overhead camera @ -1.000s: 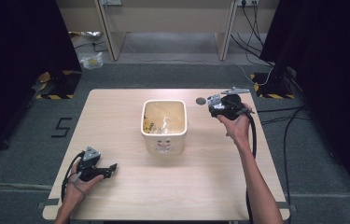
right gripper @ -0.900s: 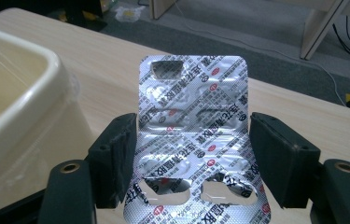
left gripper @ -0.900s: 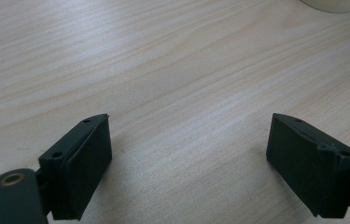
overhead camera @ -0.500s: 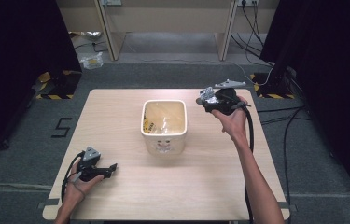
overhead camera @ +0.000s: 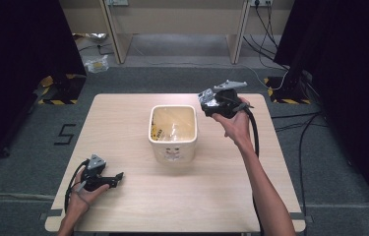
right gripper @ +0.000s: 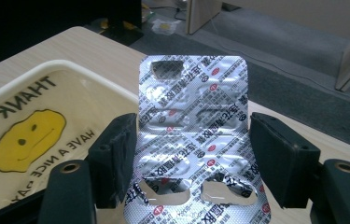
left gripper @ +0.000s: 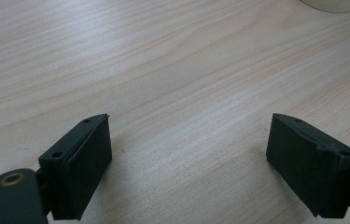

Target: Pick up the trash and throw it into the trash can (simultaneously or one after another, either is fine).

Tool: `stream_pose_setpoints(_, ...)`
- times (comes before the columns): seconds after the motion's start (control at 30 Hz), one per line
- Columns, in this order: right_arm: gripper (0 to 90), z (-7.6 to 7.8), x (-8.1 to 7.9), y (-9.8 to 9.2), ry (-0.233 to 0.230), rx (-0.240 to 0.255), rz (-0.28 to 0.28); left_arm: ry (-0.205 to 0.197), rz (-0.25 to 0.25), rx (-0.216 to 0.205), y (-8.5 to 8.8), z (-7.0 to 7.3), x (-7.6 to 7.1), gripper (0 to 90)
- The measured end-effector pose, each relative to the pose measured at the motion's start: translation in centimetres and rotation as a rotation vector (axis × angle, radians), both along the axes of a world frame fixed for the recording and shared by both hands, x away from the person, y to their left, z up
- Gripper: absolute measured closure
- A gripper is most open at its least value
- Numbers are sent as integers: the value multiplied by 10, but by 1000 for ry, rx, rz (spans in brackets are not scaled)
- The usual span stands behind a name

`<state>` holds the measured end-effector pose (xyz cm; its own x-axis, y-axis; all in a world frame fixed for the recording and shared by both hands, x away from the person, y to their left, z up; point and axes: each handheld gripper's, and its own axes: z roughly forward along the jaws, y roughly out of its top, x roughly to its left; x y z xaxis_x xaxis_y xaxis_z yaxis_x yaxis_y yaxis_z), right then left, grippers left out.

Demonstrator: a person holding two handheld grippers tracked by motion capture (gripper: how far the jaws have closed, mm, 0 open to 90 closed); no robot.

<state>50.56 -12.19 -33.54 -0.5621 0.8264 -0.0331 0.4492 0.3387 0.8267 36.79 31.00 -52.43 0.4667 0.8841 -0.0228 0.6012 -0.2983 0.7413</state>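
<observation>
From the high view, the right tool hangs above the desk just right of the bin, carrying a foil blister pack; the left tool rests near the desk's front left corner, well apart from the bin. In the left gripper view, the left tool stands released, jaws wide over bare desk. In the right gripper view, the right tool clasps the pack by its side edges, pack upright, the bin to its left. The pack looks light, thin, slick and easily buckled, so gripping across the flat edges with mild pressure seems best.
</observation>
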Motion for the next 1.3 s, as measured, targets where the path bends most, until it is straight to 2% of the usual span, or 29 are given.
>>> stream_pose_setpoints(0.33,341,-1,-3,30,3,-23,85,0,0,0,0,0,0,134)
stream_pose_setpoints(0.7,341,-8,-5,63,35,-49,156,0,0,0,0,0,0,134)
stream_pose_setpoints(1.3,341,-21,-4,85,85,-67,212,0,0,0,0,0,0,134)
